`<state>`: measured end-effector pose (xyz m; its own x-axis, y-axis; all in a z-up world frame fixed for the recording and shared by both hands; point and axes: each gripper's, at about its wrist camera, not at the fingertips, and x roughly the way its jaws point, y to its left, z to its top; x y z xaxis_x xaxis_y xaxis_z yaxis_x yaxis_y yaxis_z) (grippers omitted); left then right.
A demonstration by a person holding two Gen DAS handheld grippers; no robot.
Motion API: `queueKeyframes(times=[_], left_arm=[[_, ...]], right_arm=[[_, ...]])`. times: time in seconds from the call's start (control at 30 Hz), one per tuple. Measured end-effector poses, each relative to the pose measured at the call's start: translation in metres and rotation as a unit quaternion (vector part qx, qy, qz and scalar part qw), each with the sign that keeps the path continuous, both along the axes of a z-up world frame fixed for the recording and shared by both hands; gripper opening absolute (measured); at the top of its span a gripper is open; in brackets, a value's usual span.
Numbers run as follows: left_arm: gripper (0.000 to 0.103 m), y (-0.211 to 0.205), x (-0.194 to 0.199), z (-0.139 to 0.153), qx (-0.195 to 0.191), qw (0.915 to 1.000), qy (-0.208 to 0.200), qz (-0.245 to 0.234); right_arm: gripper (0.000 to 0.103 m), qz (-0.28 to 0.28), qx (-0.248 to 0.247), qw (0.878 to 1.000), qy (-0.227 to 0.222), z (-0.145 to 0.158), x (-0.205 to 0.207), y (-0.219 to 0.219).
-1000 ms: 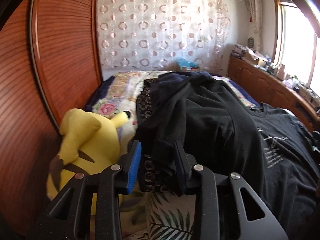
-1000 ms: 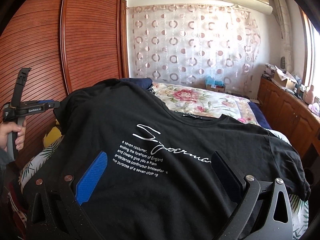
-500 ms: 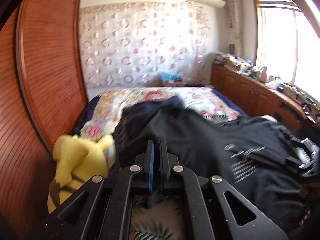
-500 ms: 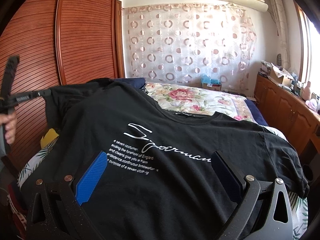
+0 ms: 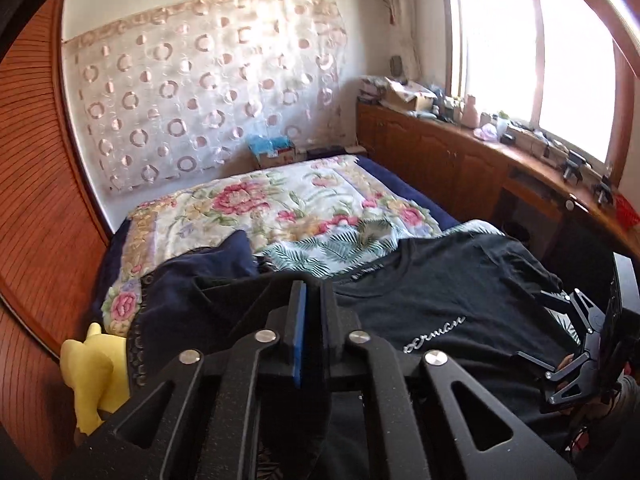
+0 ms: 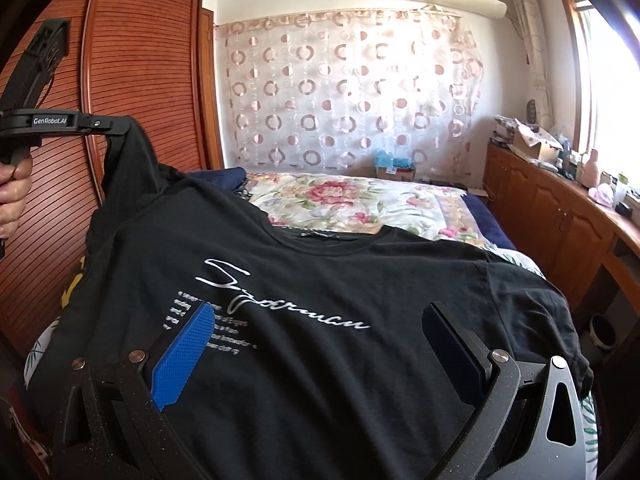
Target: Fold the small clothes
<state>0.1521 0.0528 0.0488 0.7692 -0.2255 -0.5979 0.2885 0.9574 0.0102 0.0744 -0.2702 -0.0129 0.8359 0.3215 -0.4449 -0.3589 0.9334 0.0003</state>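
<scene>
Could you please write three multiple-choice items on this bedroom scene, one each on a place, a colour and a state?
1. Where is the yellow plush toy?
A. beside the wooden wardrobe
B. on the window counter
C. on top of the T-shirt

2. What colour is the T-shirt?
A. white
B. black
C. red

3. What is the left gripper doing?
A. hanging empty
B. resting on the bed
C. holding up the shirt's sleeve

Answers: 1 A, it sits at the bed's edge next to the wardrobe. 2 B, black cloth with white lettering. 3 C, the cloth hangs from its tips, though the jaws are opening.
</scene>
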Motion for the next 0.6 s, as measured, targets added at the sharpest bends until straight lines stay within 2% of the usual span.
queueKeyframes(times=[0.07, 0.13, 0.2, 0.27, 0.47, 0.6], left_arm=[[0.044, 0.003, -0.005, 0.001, -0.008, 0.9999, -0.007, 0.002], [0.051, 0.008, -0.009, 0.002, -0.008, 0.9998, -0.014, 0.006], [0.069, 0.016, -0.014, 0.001, -0.013, 0.9997, -0.016, 0.011], [0.078, 0.021, -0.020, -0.001, -0.010, 0.9995, -0.023, 0.021], [0.078, 0.048, -0.038, -0.018, -0.006, 0.9971, -0.039, 0.065], [0.078, 0.059, -0.046, -0.033, -0.004, 0.9954, -0.041, 0.086]], right_arm=[[0.103, -0.001, -0.002, 1.000, 0.003, -0.002, -0.001, 0.004], [0.103, -0.001, -0.006, 1.000, 0.003, -0.003, -0.002, 0.008], [0.103, 0.001, -0.010, 1.000, 0.005, -0.003, -0.001, 0.014], [0.103, 0.009, -0.010, 1.000, 0.007, -0.003, 0.001, 0.022], [0.094, 0.060, -0.001, 0.998, 0.014, 0.003, 0.020, 0.048], [0.093, 0.092, 0.003, 0.996, 0.016, 0.007, 0.037, 0.071]])
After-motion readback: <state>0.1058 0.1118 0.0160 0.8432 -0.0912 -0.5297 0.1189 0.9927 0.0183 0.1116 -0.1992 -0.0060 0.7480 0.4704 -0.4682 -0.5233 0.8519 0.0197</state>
